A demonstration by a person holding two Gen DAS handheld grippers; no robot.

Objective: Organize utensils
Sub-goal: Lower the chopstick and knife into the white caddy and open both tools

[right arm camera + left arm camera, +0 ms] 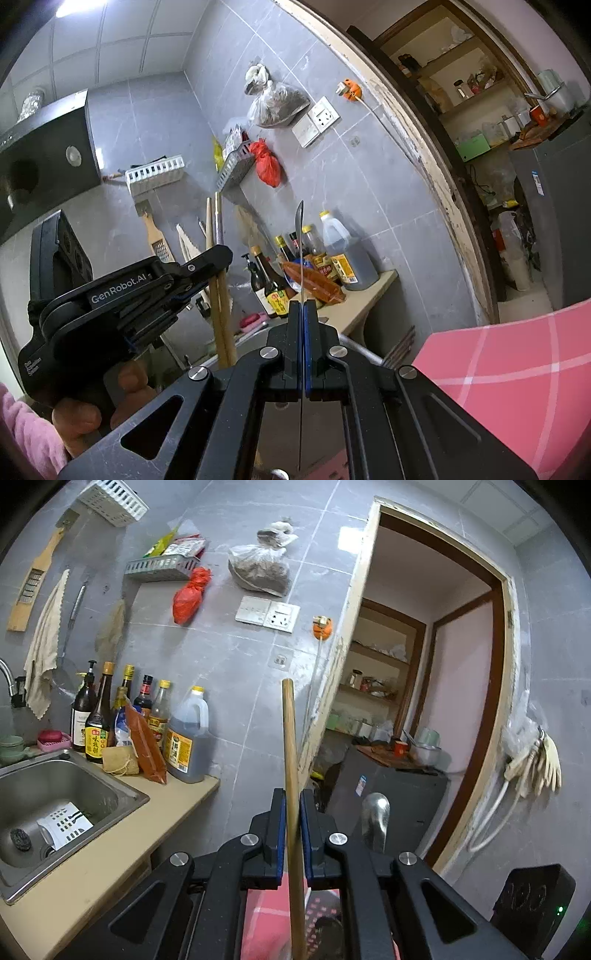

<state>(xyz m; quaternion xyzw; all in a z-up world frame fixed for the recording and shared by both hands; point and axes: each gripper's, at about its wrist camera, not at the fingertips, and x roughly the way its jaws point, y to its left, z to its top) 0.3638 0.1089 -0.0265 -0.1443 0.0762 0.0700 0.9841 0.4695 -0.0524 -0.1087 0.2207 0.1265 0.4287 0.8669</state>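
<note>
Left tool [292, 812]: blue pads pinched on wooden chopsticks [291, 760], which stand nearly upright between the pads, their top end well above the fingertips, the lower part running down past the tool body. In the right wrist view the same left tool [218, 267] shows side-on, held by a hand [110, 391] with a pink sleeve, and the chopsticks [221, 314] read as a pair.

Right tool [303, 314]: pads pressed together on a thin metal utensil, a spoon [300, 236] seen edge-on, bowl end up, handle running down between the fingers. In the left wrist view the spoon [375, 821] bowl shows just right of the left tool.

Both tools are held in the air beside the desk [110, 834], near each other, not touching.

Surroundings: steel sink [74, 782] set in the desk, a white perforated holder [64, 821] and a scourer lying in it. Bottles [147, 716] stand in a row behind the sink against the tiled wall. Two baskets [159, 568] are mounted on the wall. Open doorway at right.
</note>
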